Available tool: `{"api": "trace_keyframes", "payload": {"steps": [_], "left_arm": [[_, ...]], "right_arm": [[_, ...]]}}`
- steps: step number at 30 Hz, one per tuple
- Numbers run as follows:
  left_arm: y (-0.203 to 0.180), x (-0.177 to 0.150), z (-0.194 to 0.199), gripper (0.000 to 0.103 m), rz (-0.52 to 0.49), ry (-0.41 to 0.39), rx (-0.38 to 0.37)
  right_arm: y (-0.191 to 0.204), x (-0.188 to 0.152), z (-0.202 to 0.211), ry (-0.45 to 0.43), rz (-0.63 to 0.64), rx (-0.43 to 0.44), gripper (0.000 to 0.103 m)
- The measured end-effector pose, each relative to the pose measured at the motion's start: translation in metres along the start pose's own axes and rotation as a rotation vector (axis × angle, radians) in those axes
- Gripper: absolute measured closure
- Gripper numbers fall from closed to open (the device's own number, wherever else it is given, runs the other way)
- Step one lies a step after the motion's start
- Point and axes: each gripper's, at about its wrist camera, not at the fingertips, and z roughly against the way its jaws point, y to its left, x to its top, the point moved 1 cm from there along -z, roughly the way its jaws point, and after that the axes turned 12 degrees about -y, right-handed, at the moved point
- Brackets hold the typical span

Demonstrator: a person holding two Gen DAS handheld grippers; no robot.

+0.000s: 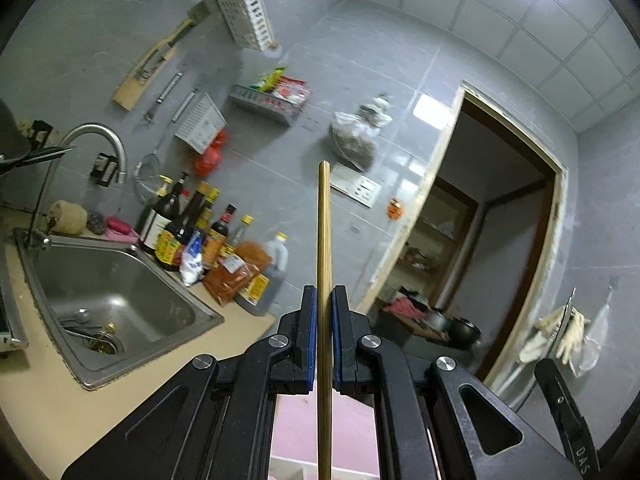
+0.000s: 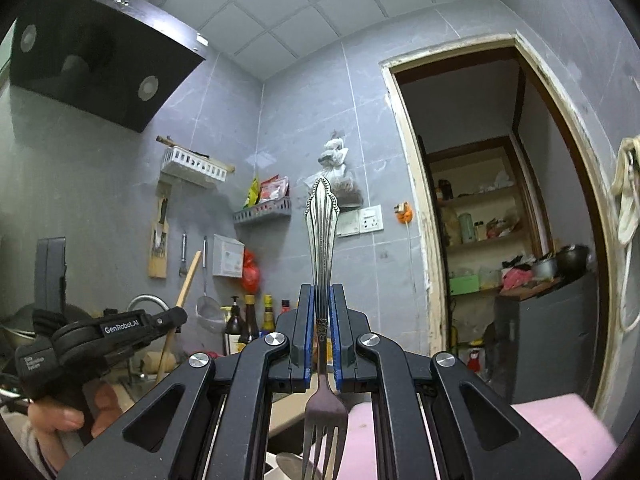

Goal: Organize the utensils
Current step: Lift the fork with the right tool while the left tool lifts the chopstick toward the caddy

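**Both claws raised, one utensil in each**

Far left in the left wrist view, a stainless steel sink [image 1: 120, 304] with a curved chrome faucet [image 1: 100, 140] is sunk into the pale beige surface [image 1: 48, 400]. Glass and plastic sauce bottles [image 1: 192, 224] crowd beside its rim. At centre, the left claw [image 1: 324, 300] is clamped narrow on a round, smooth wooden chopstick [image 1: 323, 240], which stands upright between the blue pads and points at the grey tiled wall.

In the right wrist view, the left claw [image 2: 176, 316] shows at the far left with its chopstick [image 2: 188, 280] slanting upward. At centre, the right claw [image 2: 322, 300] grips a silver metal fork [image 2: 321, 232] by its slim neck. The ornate, ribbed, beaded handle rises above the pads, and the tines hang below, over something pink. A wood-framed doorway [image 2: 420, 200] stands to the right.
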Motion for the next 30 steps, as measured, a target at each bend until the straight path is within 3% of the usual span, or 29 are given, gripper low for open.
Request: {"api": "trace_keyframes", "payload": {"steps": [14, 30], "left_arm": [[0.013, -0.031, 0.002, 0.099, -0.005, -0.068, 0.122], [0.025, -0.04, -0.001, 0.098, 0.058, 0.0, 0.084]], "right_arm": [[-0.004, -0.039, -0.01, 0.05, -0.074, 0.014, 0.098], [0.0, -0.049, -0.01, 0.079, -0.075, 0.027, 0.098]]}}
